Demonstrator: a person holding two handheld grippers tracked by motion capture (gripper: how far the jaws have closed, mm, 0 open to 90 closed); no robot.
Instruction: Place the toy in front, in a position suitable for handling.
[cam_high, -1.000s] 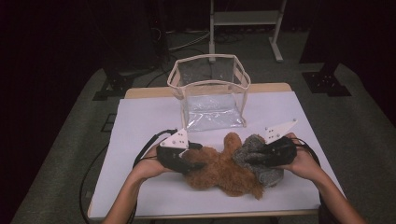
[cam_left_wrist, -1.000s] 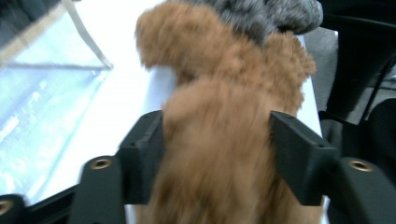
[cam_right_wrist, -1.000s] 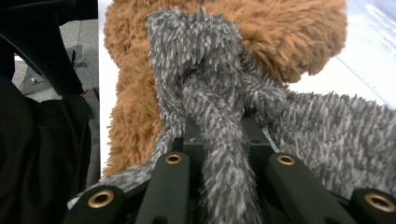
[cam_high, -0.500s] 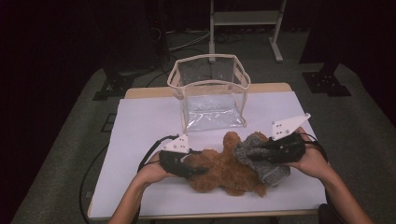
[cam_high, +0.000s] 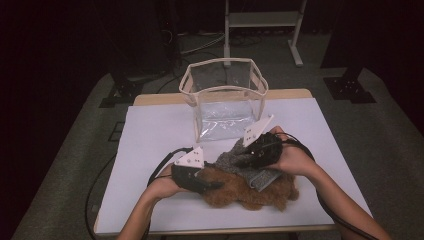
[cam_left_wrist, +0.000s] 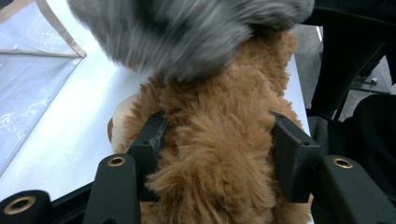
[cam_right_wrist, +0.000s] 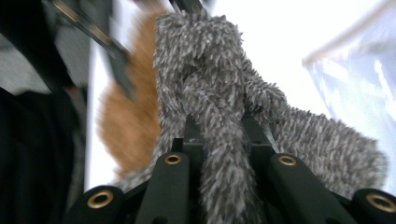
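A brown plush toy (cam_high: 250, 194) lies on the white table (cam_high: 150, 135) near its front edge. My left gripper (cam_high: 212, 186) comes at it from the left; its jaws have just been closing and now pinch the brown fur (cam_left_wrist: 219, 107) between them (cam_left_wrist: 217, 140). A grey fuzzy toy (cam_high: 231, 160) rests partly on the brown one and is raised at one end. My right gripper (cam_high: 245, 159) is shut on a thick strand of that grey toy (cam_right_wrist: 201, 60), gripped between its jaws (cam_right_wrist: 223, 128).
A clear plastic bag with beige trim (cam_high: 225, 100) stands open-topped at the table's back middle, close behind the toys; it also appears as the clear bag (cam_left_wrist: 28, 93) beside the left gripper. A metal stand (cam_high: 262, 20) is on the floor beyond. Cables trail off both grippers.
My right gripper has moved left and up with the grey toy, drawing it off the brown toy toward the bag. The left gripper has stayed on the brown toy.
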